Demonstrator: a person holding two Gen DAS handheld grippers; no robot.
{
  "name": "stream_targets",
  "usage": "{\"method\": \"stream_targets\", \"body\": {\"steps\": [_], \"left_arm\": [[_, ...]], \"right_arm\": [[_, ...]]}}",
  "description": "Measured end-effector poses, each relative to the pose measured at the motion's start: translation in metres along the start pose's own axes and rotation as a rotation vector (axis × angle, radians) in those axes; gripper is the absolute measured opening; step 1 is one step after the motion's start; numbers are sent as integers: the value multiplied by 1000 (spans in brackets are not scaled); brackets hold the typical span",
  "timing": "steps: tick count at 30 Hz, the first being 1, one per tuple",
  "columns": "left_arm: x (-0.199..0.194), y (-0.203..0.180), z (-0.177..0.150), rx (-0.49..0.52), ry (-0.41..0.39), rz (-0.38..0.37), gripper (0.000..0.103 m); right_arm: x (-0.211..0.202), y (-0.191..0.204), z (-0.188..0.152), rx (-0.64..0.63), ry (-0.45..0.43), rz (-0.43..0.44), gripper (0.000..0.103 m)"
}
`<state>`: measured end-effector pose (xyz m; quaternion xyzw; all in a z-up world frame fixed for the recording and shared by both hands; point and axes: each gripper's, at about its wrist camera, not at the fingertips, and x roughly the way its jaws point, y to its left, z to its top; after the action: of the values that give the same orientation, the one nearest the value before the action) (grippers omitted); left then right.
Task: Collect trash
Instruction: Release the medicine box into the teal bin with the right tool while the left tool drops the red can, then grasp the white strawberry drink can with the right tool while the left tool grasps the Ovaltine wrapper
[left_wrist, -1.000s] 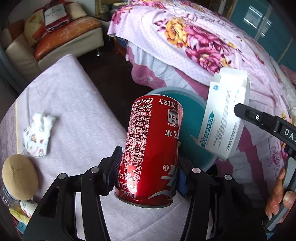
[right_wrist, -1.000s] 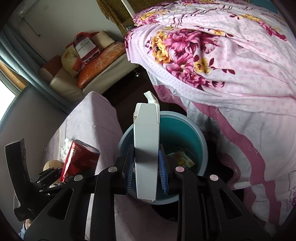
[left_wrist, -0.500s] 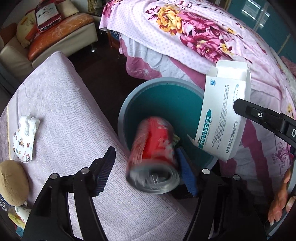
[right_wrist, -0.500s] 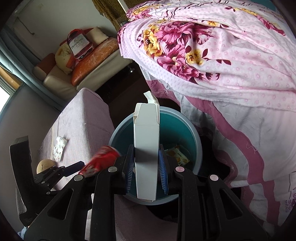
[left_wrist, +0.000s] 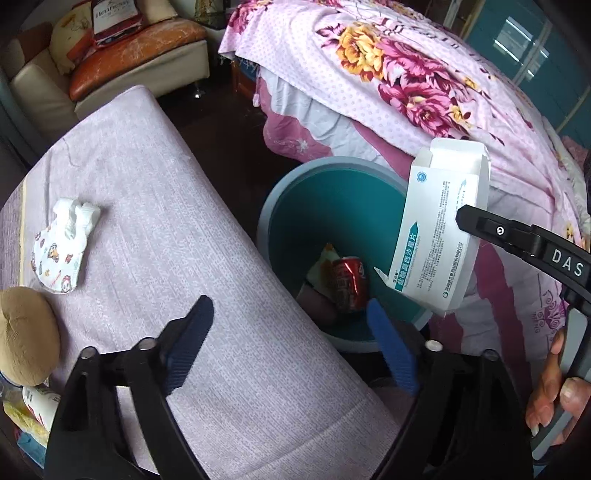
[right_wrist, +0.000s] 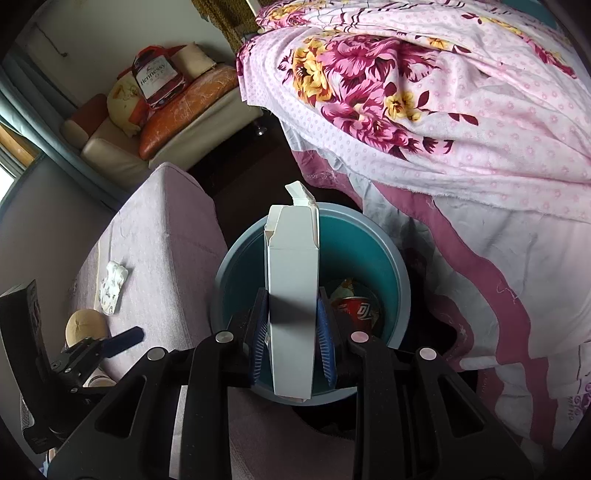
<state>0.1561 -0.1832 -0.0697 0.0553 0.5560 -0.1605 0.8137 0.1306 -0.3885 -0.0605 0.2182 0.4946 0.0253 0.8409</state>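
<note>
The teal bin (right_wrist: 402, 295) fills the middle of the right wrist view, and the white carton (right_wrist: 293, 295) stands directly over its mouth, long axis upright in the frame. The right gripper (right_wrist: 291, 332) clamps the carton by its narrow sides, so the carton need only fall straight in. The red can (left_wrist: 349, 284) lies at the bin's bottom beside a wrapper. The left gripper (left_wrist: 288, 343), low centre of its view, has just been opening; its jaws gape wide with nothing between them.
</note>
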Motion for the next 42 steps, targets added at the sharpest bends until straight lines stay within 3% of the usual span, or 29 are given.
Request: {"method": "stream_targets", "body": {"steps": [6,9,11,13,15,17,30,36,42], "left_arm": [[-12,9,-5,-20,-22,-14,88],[-19,16,-7,-35,-35,-17,92],[-23,21,-10,-47,-42,-18,92],[-27,27,-14,-63,-44,-21,93],[-30,34,-19,-77,-48,-23,93],[-32,37,-22,-89,-50,-25,93],[-66,71,-55,-148,-94,-24,93],[-91,98,-81,-181,-120,-2,93],[-116,129,-112,-210,-141,38,93]], "right_arm": [[2,8,0,-5,18,-13,28],[1,10,0,-4,19,-16,52],[0,15,-2,-15,16,-22,56],[0,18,-3,-14,21,-27,69],[-2,20,-4,-16,21,-33,70],[-2,24,-5,-15,33,-41,78],[-10,56,-22,-60,75,-61,82],[-13,94,-35,-168,91,-42,83],[-15,146,-60,-360,103,-12,83]]}}
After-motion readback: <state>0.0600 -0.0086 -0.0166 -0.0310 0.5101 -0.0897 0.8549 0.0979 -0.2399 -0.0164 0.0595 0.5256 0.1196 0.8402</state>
